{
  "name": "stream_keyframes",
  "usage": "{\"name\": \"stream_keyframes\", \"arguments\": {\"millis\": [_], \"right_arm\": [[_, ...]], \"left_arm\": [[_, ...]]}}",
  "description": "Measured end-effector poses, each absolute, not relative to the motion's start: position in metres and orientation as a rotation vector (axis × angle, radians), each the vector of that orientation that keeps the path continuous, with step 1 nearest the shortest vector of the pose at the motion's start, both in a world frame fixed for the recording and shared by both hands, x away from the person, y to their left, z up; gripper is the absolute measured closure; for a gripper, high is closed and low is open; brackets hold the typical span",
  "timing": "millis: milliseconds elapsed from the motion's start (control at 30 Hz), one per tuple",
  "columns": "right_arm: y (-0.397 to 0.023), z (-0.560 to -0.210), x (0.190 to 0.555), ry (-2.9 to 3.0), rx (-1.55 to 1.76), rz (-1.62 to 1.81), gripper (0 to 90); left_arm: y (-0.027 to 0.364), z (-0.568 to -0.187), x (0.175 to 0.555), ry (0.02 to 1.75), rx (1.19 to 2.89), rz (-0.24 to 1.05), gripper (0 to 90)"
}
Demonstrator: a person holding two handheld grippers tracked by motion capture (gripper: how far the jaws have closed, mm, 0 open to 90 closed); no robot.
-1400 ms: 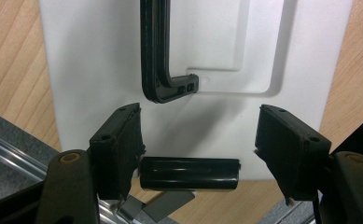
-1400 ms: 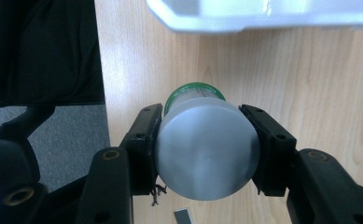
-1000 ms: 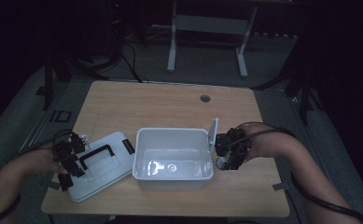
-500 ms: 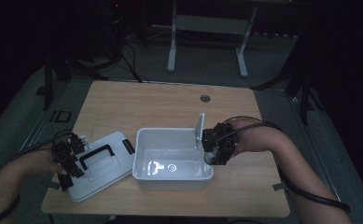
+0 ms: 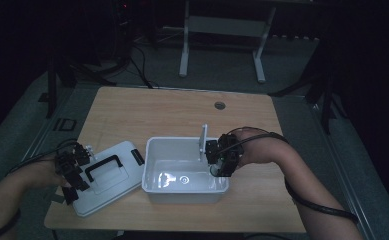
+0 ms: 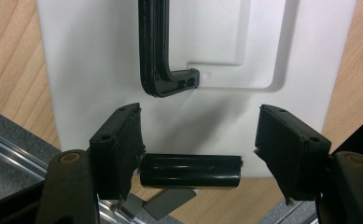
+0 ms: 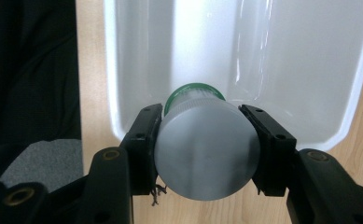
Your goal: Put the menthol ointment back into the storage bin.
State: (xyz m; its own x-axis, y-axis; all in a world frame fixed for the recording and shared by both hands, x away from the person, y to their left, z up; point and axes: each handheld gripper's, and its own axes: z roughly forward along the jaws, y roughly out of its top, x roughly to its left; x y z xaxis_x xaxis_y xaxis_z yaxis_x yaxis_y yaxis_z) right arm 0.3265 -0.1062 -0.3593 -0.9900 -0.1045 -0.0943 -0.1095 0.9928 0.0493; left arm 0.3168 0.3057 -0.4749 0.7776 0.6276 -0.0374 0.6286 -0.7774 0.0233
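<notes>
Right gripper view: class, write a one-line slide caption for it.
Right tool grips a grey, green-rimmed jar above the white bin's rim.

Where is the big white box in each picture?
High view: the white box sits open on the wooden table, near the front edge, middle of the picture.
Left gripper view: the white box is not in it; the flat white thing there is its lid.
Right gripper view: it takes up the upper part, beyond the held grey bottle.
Shared landmark: the wooden table.
</notes>
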Motion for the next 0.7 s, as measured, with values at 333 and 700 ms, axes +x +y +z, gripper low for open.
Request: {"name": "stream_keyframes", "arguments": {"millis": [333, 700], "right_arm": [[-0.098, -0.393, 0.335, 3.093, -0.161, 0.082, 50.4], [-0.090, -0.425, 0.338, 3.101, -0.154, -0.002, 50.4]], "left_arm": [[0.305, -0.478, 0.317, 1.030, 2.929, -0.049, 31.5], [0.303, -0.481, 0.318, 1.027, 2.944, -0.053, 31.5]]}}
